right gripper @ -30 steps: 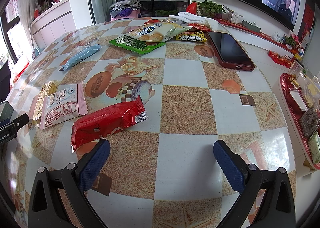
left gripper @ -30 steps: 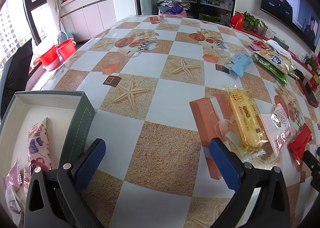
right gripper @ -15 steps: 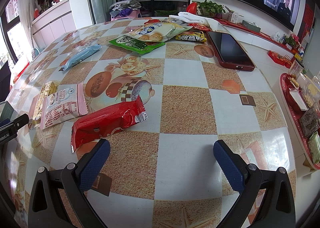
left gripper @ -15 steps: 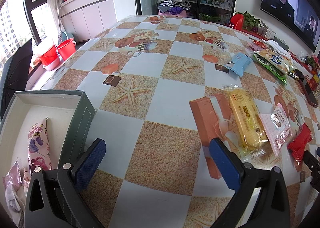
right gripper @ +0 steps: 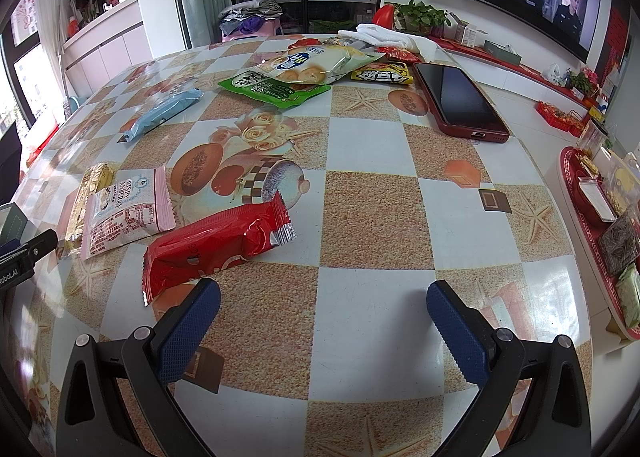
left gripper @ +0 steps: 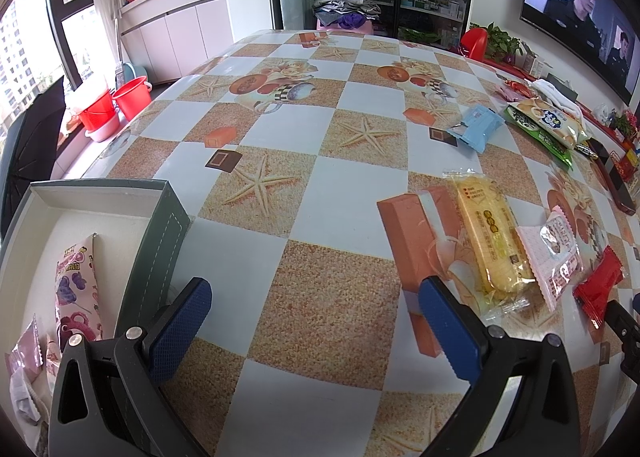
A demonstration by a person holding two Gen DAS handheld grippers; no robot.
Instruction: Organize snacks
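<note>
My left gripper [left gripper: 316, 305] is open and empty over the table, beside a dark green box [left gripper: 160, 233] at its left that holds a pink snack pack [left gripper: 74, 285] and other small packs. A yellow cake pack [left gripper: 490, 241], a pink pack [left gripper: 554, 253] and a red pack [left gripper: 598, 287] lie to its right. My right gripper [right gripper: 322, 309] is open and empty, with the red pack [right gripper: 216, 243] just ahead of its left finger. The pink pack [right gripper: 124, 213], a blue pack [right gripper: 164, 115] and green and pale bags [right gripper: 276, 89] lie further off.
A phone in a red case [right gripper: 458, 101] lies on the table at the right. A red tray of snacks [right gripper: 600, 217] stands beyond the table's right edge. Red buckets [left gripper: 116, 105] stand on the floor past the left edge. A white cloth [right gripper: 392, 37] lies at the far end.
</note>
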